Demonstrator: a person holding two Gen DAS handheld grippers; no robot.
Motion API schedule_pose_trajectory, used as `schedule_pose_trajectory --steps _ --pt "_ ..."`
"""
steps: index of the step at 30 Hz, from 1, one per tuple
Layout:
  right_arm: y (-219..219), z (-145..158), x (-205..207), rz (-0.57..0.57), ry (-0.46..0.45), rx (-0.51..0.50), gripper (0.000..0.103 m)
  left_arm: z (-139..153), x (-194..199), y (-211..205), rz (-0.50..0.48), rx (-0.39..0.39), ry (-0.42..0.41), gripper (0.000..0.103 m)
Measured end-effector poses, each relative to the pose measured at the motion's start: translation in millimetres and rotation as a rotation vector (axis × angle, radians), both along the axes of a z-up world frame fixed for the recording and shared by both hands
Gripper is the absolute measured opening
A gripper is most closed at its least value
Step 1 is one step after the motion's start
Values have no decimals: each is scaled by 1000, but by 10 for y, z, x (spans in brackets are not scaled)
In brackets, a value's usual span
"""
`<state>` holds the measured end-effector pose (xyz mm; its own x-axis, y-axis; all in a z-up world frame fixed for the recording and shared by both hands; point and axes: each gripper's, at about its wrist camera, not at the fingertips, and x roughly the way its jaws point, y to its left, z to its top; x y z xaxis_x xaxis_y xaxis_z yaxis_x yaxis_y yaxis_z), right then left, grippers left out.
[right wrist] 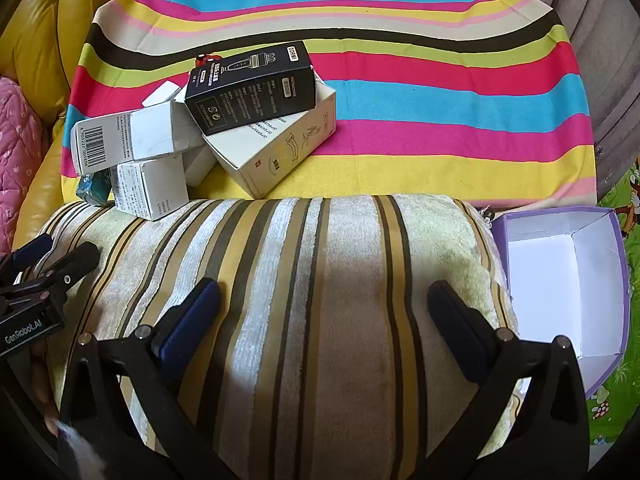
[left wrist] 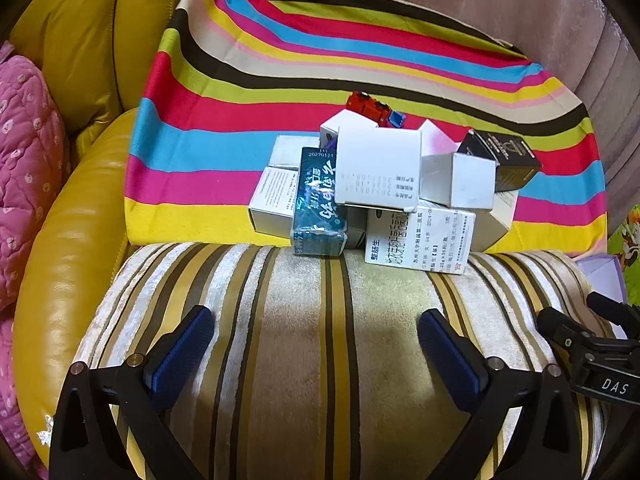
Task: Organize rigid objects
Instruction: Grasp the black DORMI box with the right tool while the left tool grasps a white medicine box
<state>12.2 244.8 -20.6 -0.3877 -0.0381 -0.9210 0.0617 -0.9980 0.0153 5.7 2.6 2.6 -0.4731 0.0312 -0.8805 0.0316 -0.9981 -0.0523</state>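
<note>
A heap of small cartons lies on the rainbow-striped cloth [left wrist: 224, 128]: white boxes [left wrist: 378, 168], a teal box [left wrist: 318, 204], a white medicine box [left wrist: 420, 236], a black box [left wrist: 502, 160] and a red toy [left wrist: 368, 106] behind. In the right wrist view the black box [right wrist: 252, 86] rests on a cream box [right wrist: 276, 148], beside white boxes [right wrist: 132, 136]. My left gripper [left wrist: 314, 336] is open and empty over the striped cushion [left wrist: 300, 320], short of the heap. My right gripper [right wrist: 324, 304] is open and empty over the same cushion [right wrist: 340, 280].
An open, empty purple box [right wrist: 564, 276] stands to the right of the cushion; its corner shows in the left wrist view [left wrist: 602, 276]. A yellow leather sofa arm [left wrist: 60, 240] and a pink quilt [left wrist: 24, 168] lie left. A green play mat [right wrist: 616, 200] lies right.
</note>
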Motion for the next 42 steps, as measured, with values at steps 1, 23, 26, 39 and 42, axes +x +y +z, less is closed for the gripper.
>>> schedule_pose_trajectory --steps 1,23,26,39,42 --pt "7 -3 5 0 1 0 103 11 12 -6 3 1 9 103" --pt "28 -1 -103 63 -14 -12 103 324 -291 -180 -48 222 149 85" --pt "42 22 -73 59 11 -18 103 303 -390 -156 -58 225 145 84" --pt "-118 375 -148 169 184 -96 103 210 -531 -48 -116 240 114 48" --pt "-155 447 -241 171 226 -140 103 181 -523 -46 -119 251 112 44"
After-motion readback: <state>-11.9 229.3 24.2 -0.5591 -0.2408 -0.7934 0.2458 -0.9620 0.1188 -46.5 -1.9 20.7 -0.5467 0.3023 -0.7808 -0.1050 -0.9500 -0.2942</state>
